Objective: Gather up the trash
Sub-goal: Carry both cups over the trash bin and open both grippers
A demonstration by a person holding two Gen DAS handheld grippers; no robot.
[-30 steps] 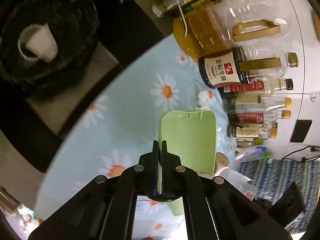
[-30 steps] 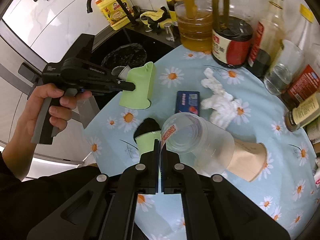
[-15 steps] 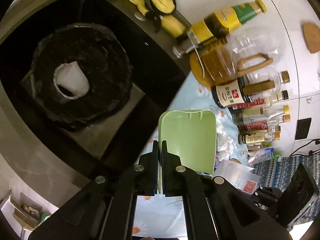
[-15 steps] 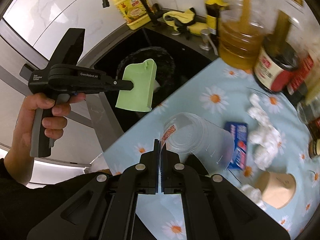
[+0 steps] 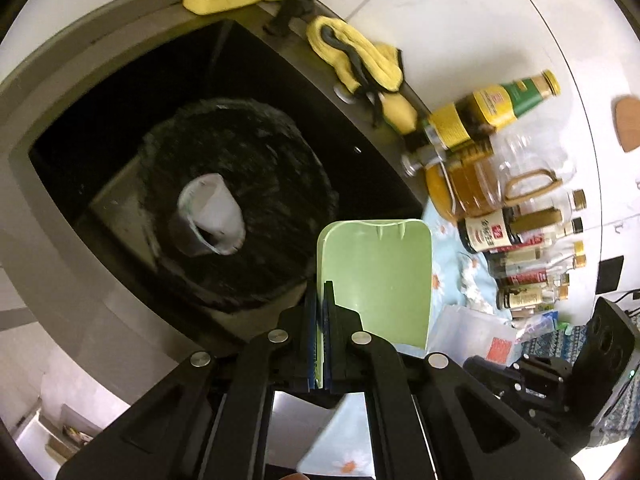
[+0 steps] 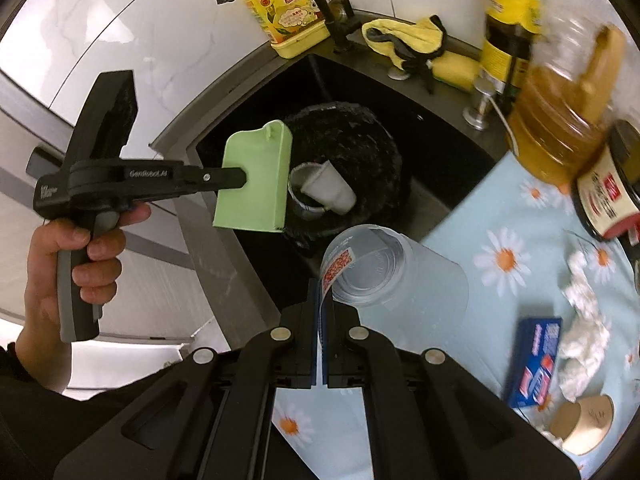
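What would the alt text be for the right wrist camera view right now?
The right gripper, shut on the rim of a clear plastic cup, holds it near a black-lined bin in a sink. To its left, the left gripper holds a green dustpan over the bin. Tissues, a blue box and a paper cup lie on the daisy tablecloth.

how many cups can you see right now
3: a clear plastic cup pinched in the right gripper, a white cup inside the black bin, a paper cup on the tablecloth.
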